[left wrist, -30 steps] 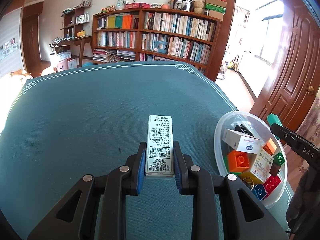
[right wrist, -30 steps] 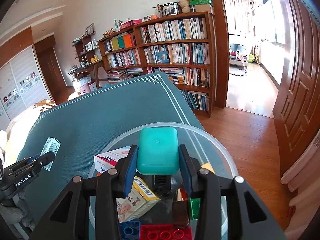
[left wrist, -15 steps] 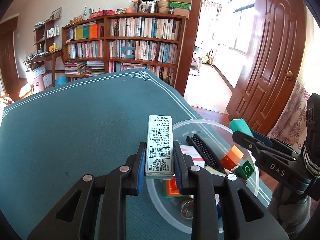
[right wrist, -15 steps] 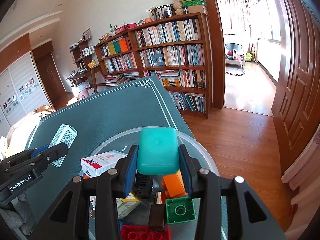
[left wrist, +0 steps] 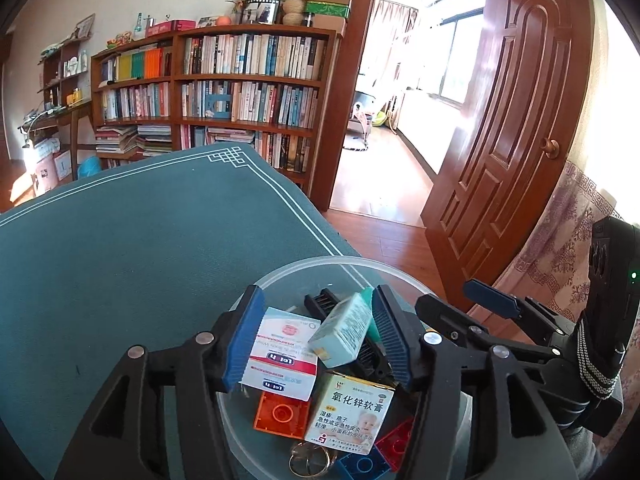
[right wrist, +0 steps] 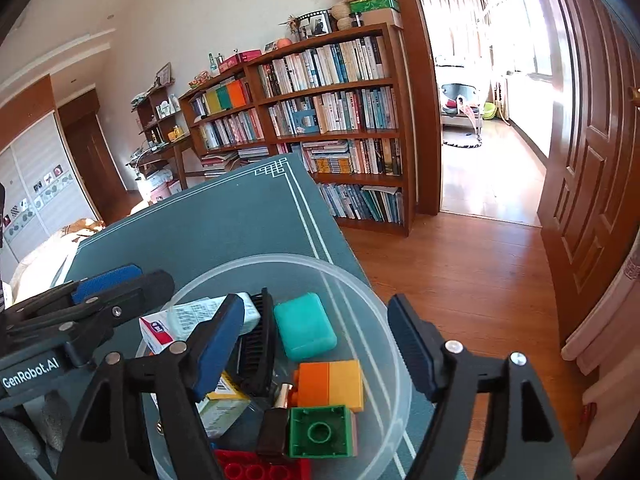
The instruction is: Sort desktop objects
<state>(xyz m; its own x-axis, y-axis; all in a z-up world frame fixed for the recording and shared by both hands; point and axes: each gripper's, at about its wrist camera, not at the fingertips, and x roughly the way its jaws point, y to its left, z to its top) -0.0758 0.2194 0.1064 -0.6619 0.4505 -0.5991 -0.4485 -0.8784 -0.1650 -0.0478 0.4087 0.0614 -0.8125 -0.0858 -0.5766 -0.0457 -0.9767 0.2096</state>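
A clear round plastic bowl point(left wrist: 320, 265) point(right wrist: 362, 280) sits at the green table's right edge, filled with small boxes, toy bricks and a black comb point(right wrist: 256, 352). My left gripper point(left wrist: 316, 340) is open above the bowl; the pale printed box point(left wrist: 342, 330) lies tilted on the pile between its blue pads. My right gripper point(right wrist: 316, 348) is open over the bowl; the teal case point(right wrist: 305, 327) lies in the bowl, free of the pads. The left gripper also shows in the right wrist view point(right wrist: 108, 280).
The green table cloth point(left wrist: 140, 248) stretches left and back from the bowl. The table edge and wooden floor point(right wrist: 460, 280) lie just right of the bowl. A bookshelf point(left wrist: 240, 80) and an open door point(left wrist: 512, 140) stand beyond.
Both grippers opened. The left moved over the bowl and let go of the printed box onto the pile. The right let go of the teal case, which now lies in the bowl.
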